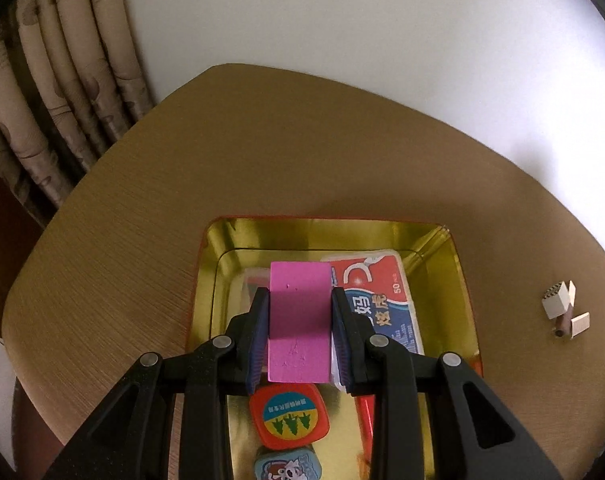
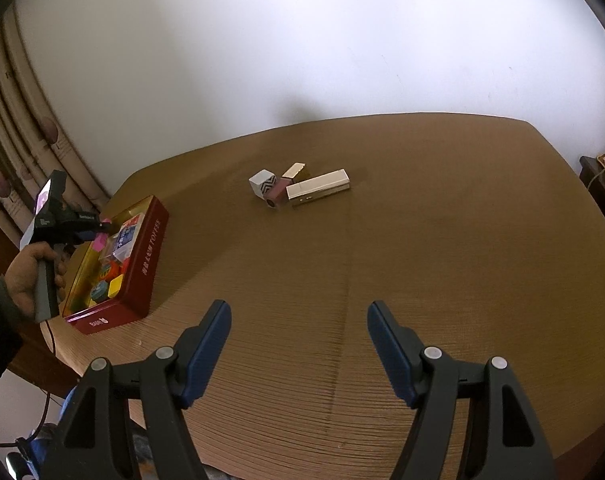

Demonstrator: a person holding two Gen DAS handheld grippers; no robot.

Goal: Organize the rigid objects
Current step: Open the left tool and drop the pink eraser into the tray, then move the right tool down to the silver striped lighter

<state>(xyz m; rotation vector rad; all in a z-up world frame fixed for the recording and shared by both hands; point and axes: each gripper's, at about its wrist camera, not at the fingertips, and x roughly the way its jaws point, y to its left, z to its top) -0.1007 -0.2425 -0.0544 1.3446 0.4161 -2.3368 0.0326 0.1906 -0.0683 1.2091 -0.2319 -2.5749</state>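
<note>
Pink block [image 1: 299, 320] (flat, matte, lightly scuffed) is clamped by left gripper [image 1: 300, 300], held over gold-lined red tin [image 1: 458, 280]. Right gripper [image 2: 299, 312] is held wide apart, nothing between.

The block [image 1: 299, 320] sits between the left gripper's [image 1: 300, 336] jaws, above the tin [image 1: 216, 236] on the desk [image 1: 262, 140]. Well to its right lies a cluster of small boxes [image 1: 560, 308].

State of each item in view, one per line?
Left gripper: shut on pink block, over the tin.
Right gripper: open, empty.
Red tin: lidless, partly filled.
White cube, long cream box: on table, not yet stowed.
</note>
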